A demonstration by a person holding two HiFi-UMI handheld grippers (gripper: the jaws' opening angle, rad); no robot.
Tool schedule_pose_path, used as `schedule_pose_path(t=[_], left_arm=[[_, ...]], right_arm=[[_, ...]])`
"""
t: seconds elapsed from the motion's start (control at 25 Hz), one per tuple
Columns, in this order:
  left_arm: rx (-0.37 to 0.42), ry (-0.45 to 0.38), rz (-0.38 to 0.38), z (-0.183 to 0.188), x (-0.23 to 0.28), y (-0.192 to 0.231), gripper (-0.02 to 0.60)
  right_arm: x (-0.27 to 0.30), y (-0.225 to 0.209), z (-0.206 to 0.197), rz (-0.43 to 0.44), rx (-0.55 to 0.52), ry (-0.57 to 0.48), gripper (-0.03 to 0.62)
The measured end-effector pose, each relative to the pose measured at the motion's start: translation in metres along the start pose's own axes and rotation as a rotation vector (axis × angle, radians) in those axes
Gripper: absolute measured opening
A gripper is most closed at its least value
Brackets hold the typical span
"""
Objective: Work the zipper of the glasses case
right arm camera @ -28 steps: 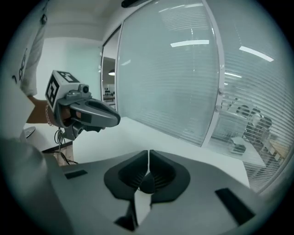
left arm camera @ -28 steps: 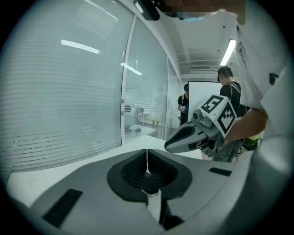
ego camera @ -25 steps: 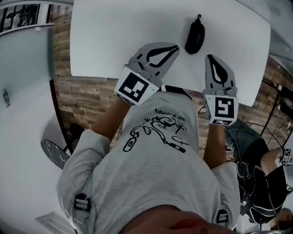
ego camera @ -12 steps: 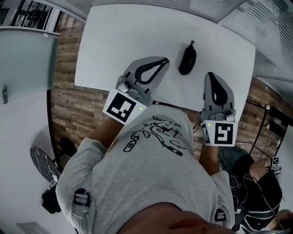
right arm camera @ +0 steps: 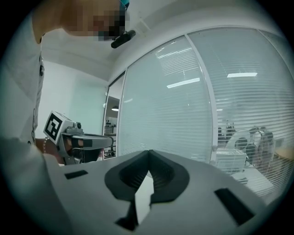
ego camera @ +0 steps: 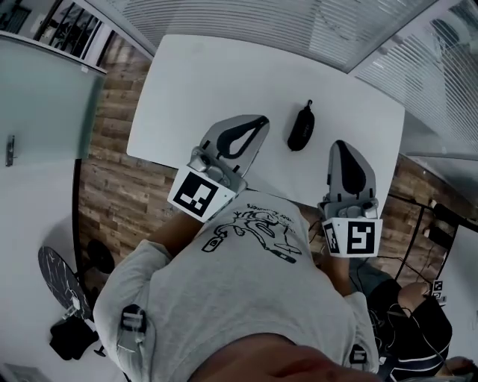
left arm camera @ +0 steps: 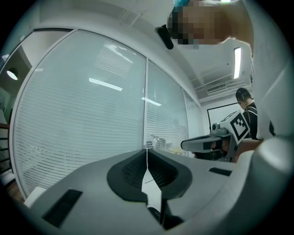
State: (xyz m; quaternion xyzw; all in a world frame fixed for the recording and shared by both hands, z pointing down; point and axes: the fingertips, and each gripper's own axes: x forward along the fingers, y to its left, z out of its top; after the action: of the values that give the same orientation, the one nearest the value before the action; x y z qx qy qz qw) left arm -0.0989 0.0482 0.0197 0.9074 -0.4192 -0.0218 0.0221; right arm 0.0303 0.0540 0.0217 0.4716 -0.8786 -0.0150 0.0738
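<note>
Jaws are seen closed and empty on left gripper [ego camera: 261,121] and right gripper [ego camera: 340,145], both held over the table's [ego camera: 216,74] near edge, aimed far, with the case [ego camera: 301,128] between them.

OFFICE INTERIOR: A white table [ego camera: 224,82] stands on a floor [ego camera: 112,175] of wood planks in a room walled with glass. Slatted blinds [ego camera: 299,22] run behind the panes on the far side. A frosted glass panel [ego camera: 45,97] (a small fitting shows on its near edge) closes off the left. From table height, tall glazed partitions [left arm camera: 82,114] carry reflections of strip lights, and one long lamp [left arm camera: 237,62] glows on the white ceiling [left arm camera: 216,78].
</note>
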Motion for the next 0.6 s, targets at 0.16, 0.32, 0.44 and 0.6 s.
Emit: schedule_pose_path(t=[0.16, 0.32, 0.44, 0.6], left_arm=[[0.015, -0.014, -0.002, 0.009, 0.001, -0.001, 0.023], [0.014, -0.011, -0.015, 0.012, 0.001, 0.0, 0.023], [0.018, -0.011, -0.029, 0.014, 0.002, 0.0, 0.023], [0.021, -0.01, -0.04, 0.015, 0.002, -0.001, 0.023]], right_arm=[[0.0, 0.0, 0.008, 0.01, 0.004, -0.011, 0.005], [0.002, 0.004, 0.015, 0.011, -0.006, -0.018, 0.003], [0.005, 0.008, 0.019, 0.007, -0.001, -0.021, 0.003], [0.006, 0.011, 0.025, 0.004, -0.001, -0.029, 0.003]])
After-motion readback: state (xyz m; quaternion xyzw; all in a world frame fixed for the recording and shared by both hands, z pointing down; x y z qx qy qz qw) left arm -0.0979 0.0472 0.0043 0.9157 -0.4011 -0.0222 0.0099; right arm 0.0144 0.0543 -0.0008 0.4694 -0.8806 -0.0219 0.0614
